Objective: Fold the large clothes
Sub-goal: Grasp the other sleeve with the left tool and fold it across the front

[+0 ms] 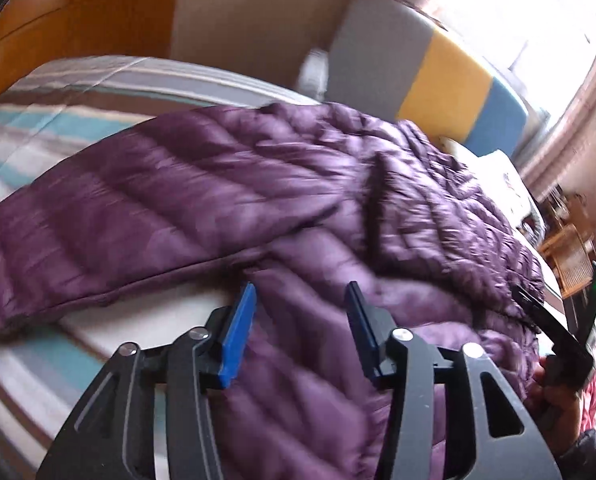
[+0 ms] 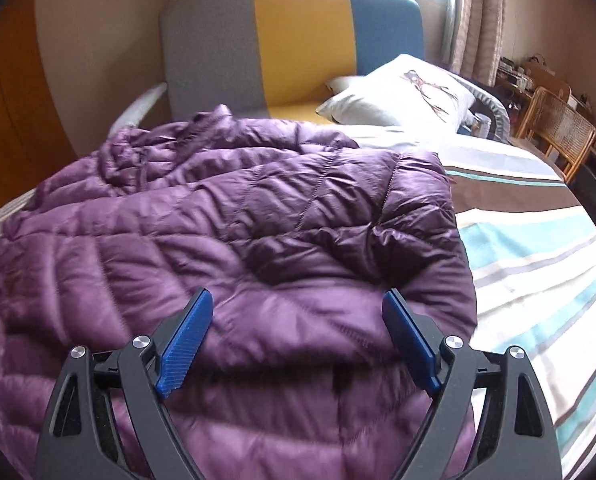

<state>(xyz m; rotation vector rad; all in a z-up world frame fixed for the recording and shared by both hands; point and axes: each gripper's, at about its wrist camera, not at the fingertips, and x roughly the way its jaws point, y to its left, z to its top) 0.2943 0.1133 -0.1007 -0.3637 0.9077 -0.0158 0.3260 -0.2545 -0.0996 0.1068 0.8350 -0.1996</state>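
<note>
Here, a striped bed holds a big, puffy purple jacket, shiny and wrinkly, spread across it. Above the jacket, the left gripper and right gripper gape wide, holding nothing.

Jacket: purple quilted cloth, glossy sheen, puffy and creased.
Bedsheet: striped matt cloth, smooth.
Right gripper: matt black plastic arms, ribbed blue pads, shiny metal pins.
Headboard: matt upholstery, finely textured.
Chair: woven cane, wood frame.
</note>
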